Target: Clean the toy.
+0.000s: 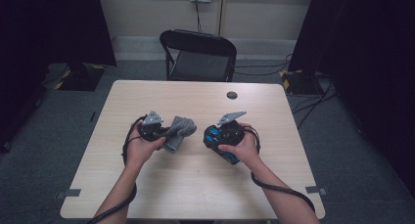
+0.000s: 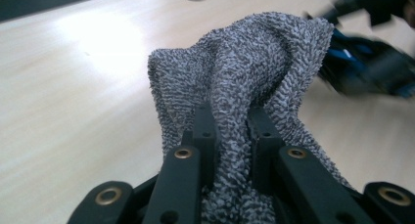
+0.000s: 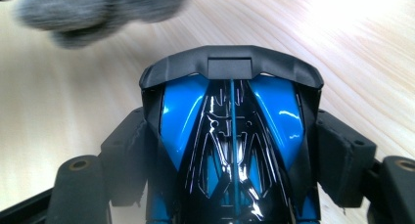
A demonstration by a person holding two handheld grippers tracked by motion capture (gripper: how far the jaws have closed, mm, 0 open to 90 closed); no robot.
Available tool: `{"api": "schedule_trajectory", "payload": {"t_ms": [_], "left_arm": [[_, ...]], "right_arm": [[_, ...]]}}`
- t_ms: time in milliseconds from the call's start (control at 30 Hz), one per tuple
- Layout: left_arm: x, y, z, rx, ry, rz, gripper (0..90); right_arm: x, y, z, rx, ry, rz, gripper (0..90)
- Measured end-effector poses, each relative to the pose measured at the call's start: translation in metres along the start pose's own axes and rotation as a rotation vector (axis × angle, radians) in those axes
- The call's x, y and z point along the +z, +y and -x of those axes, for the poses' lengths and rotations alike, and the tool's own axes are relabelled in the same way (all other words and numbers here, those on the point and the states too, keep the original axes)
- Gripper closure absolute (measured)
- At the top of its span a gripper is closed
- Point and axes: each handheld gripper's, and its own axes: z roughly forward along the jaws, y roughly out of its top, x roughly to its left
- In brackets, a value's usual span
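The left tongs (image 2: 230, 131) are closed on a grey towelling cloth (image 2: 244, 72); a fold of it is pinched between the two black jaws, and the rest hangs free in front of them. The right tongs (image 3: 235, 150) grip a glossy blue and black toy car (image 3: 230, 131) by its two sides, so the jaws stand rather wide around the body. In the high view, the cloth (image 1: 178, 131) is just to the left of the car (image 1: 222, 138), near it but not touching, and both seem to be held a little above the bench (image 1: 195, 185), near its middle.

I think the work is to wipe the car with the cloth, and several things could go wrong. Only a small fold is held, so if the cloth is dragged hard over the car it may slip out of the jaws. The car's body is smooth and shiny and narrows toward one end; a push from the cloth could turn it or make it slide out of the right tongs and drop onto the bench. The loose part of the cloth may also catch on the dark wing at the car's end and pull it sideways.
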Motion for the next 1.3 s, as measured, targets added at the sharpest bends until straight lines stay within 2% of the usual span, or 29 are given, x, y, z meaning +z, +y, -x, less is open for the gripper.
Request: {"api": "schedule_trajectory", "payload": {"t_ms": [167,400,500,667,767,1033,1300], "left_arm": [[0.014,0.019,0.001,0.013,0.0,-0.008,78.2],[0.028,0.034,0.018,0.066,-0.039,-0.016,78.1],[0.032,0.034,0.023,0.088,-0.067,-0.024,78.1],[0.036,0.029,0.027,0.078,-0.1,-0.04,78.1],[0.035,0.028,0.029,0.088,-0.119,-0.036,78.2],[0.029,0.028,0.034,0.095,-0.145,-0.043,78.2],[0.029,0.021,0.037,0.09,-0.185,-0.045,78.3]], "right_arm": [[-0.005,0.009,-0.01,-0.02,0.022,0.015,25.8],[-0.008,0.017,-0.018,-0.04,0.036,0.026,25.8],[-0.008,0.017,-0.019,-0.044,0.032,0.024,25.8],[-0.01,0.016,-0.017,-0.026,0.018,0.035,25.8],[-0.01,0.016,-0.014,-0.019,0.009,0.036,25.8],[-0.014,0.017,-0.005,0.007,-0.022,0.045,25.8],[-0.019,0.015,0.005,0.037,-0.054,0.052,25.8]]}}
